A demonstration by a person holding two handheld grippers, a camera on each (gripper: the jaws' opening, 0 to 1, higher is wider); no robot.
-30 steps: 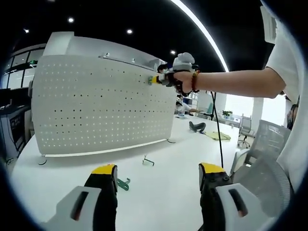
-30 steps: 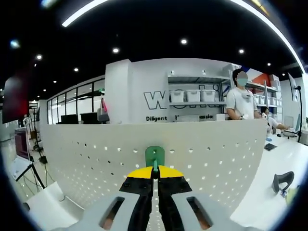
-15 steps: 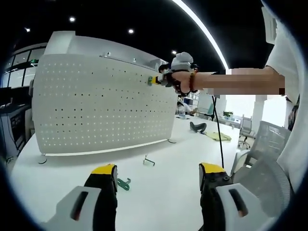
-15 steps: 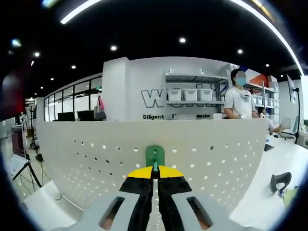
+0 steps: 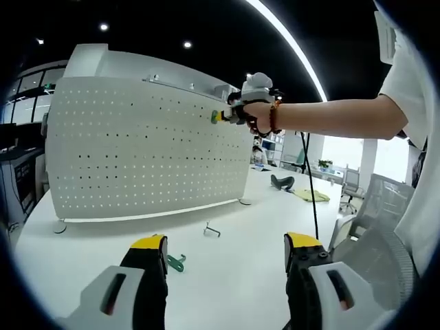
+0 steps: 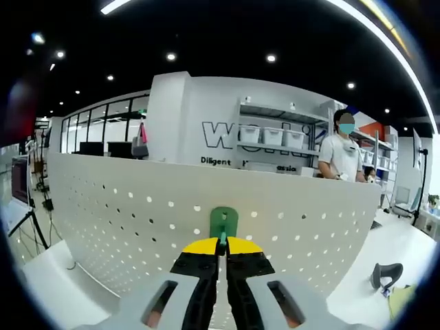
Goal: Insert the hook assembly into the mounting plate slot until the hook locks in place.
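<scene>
The right tongs (image 6: 220,242) are clenched on a green hook (image 6: 223,223) — a flat green tab with a small hole, standing upright from between the yellow tips and held against the white perforated mounting plate (image 6: 124,220). In the left gripper view the left tongs (image 5: 227,244) are released, jaws well apart above the white desk (image 5: 234,275). At 11 o'clock of them a second green hook (image 5: 176,262) lies on the desk — a small metal hook (image 5: 211,230) lies at 12.
</scene>
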